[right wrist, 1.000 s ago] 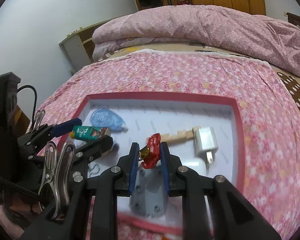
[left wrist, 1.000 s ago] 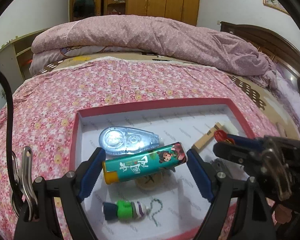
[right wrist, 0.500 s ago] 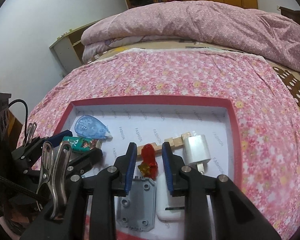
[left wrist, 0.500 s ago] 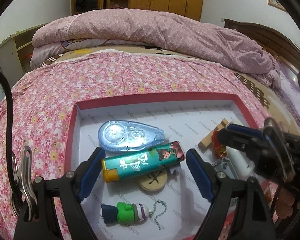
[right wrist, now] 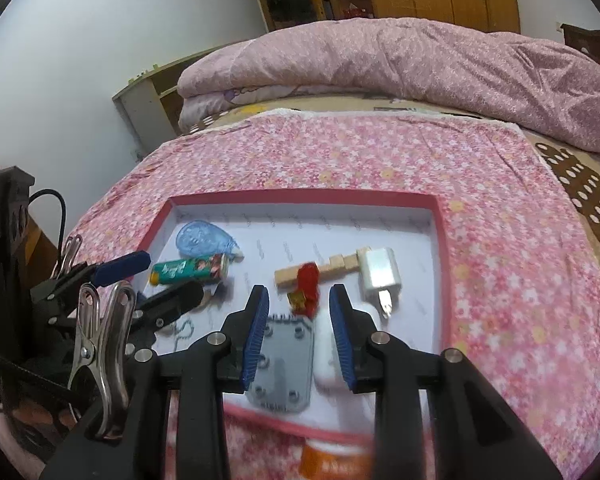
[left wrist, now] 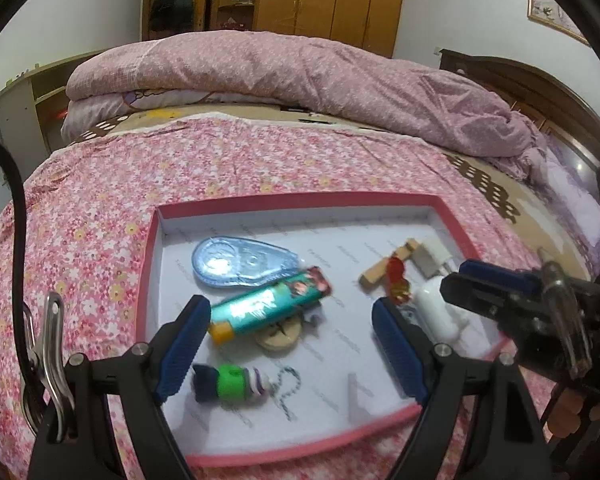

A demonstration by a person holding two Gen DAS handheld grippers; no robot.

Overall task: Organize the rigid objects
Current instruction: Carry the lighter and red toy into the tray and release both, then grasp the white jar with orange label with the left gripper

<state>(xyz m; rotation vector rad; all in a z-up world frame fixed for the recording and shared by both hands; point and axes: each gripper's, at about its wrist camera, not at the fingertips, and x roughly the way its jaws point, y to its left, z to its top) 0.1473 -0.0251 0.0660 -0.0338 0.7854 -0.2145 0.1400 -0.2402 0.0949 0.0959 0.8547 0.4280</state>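
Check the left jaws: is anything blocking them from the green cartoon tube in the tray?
Nothing visible. The left gripper stands open, and the green tube lies in the tray just beyond, resting on a wooden disc.

Your left black two-finger gripper with blue ribbed pads point(left wrist: 290, 346) is angled down, jaws spread wide, gripping nothing. Your right black gripper with blue pads point(right wrist: 299, 330) sits beside it, angled down, jaws opening, pads pressing on nothing.

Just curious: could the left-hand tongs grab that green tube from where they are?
Probably yes. The left tongs stand open, wider than the green tube, which lies on top just ahead, its orange end near one finger; nothing covers it.
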